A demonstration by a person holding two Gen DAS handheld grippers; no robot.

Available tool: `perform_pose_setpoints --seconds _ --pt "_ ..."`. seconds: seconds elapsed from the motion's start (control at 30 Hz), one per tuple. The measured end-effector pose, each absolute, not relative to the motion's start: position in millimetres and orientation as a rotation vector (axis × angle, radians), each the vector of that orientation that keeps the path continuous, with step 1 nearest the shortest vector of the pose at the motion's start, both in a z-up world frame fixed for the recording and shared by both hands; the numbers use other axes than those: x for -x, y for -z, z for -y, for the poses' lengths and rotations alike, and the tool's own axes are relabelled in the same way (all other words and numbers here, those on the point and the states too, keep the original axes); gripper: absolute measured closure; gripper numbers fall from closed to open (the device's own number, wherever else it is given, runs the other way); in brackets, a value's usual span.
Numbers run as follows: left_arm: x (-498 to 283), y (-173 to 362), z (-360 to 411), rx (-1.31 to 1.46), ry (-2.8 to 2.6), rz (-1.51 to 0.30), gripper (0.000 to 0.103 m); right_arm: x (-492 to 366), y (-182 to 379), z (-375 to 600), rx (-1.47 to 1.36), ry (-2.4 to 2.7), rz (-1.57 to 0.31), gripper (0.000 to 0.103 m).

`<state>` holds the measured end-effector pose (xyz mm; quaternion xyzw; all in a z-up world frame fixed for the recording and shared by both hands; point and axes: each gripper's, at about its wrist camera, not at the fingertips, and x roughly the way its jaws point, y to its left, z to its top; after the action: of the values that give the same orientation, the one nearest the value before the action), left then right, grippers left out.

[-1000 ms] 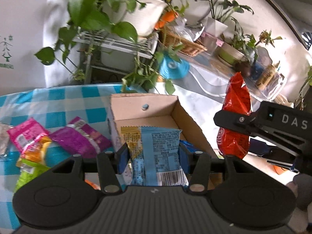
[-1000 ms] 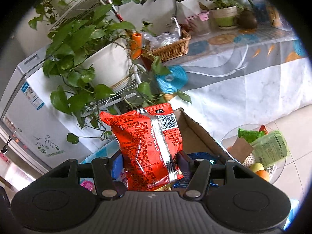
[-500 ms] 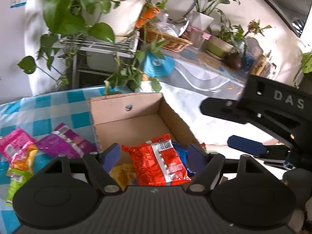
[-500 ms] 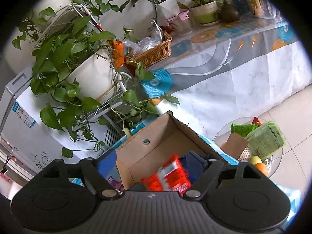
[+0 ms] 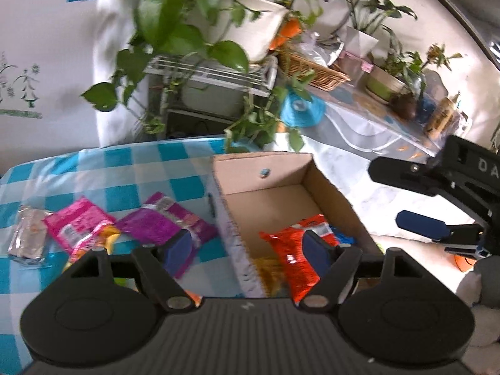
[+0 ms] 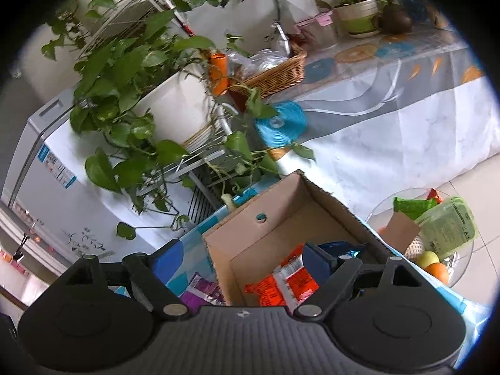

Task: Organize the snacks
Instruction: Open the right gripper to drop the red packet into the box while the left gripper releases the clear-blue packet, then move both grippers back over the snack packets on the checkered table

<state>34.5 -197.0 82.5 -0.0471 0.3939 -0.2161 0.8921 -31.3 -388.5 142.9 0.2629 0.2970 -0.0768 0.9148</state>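
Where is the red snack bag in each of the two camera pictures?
Left wrist view: the red snack bag lies inside the cardboard box, lower centre-right, partly behind a blue finger pad.
Right wrist view: the same bag lies at the bottom centre, inside the box, just above the gripper body.
Shared landmark: the small round hole in the box's far wall.
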Motion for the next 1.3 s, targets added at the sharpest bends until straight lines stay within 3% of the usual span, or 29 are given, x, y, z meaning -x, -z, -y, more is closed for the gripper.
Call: perform_pose_setpoints --seconds 0.23,0.37,1.3 --pt "-43 -82 156 0.108 0.388 -0.819 0.025 21 -141 369 -0.497 0.104 -0.637 0.013" --pt "-52 -82 124 0.152 0.338 -0.821 0.018 16 -139 357 -0.472 0.065 -0.650 0.013" --pt "-117 -47 -26 0.194 0.062 -0.912 0.017 -6 -91 232 -0.055 -0.297 -0.894 0.012"
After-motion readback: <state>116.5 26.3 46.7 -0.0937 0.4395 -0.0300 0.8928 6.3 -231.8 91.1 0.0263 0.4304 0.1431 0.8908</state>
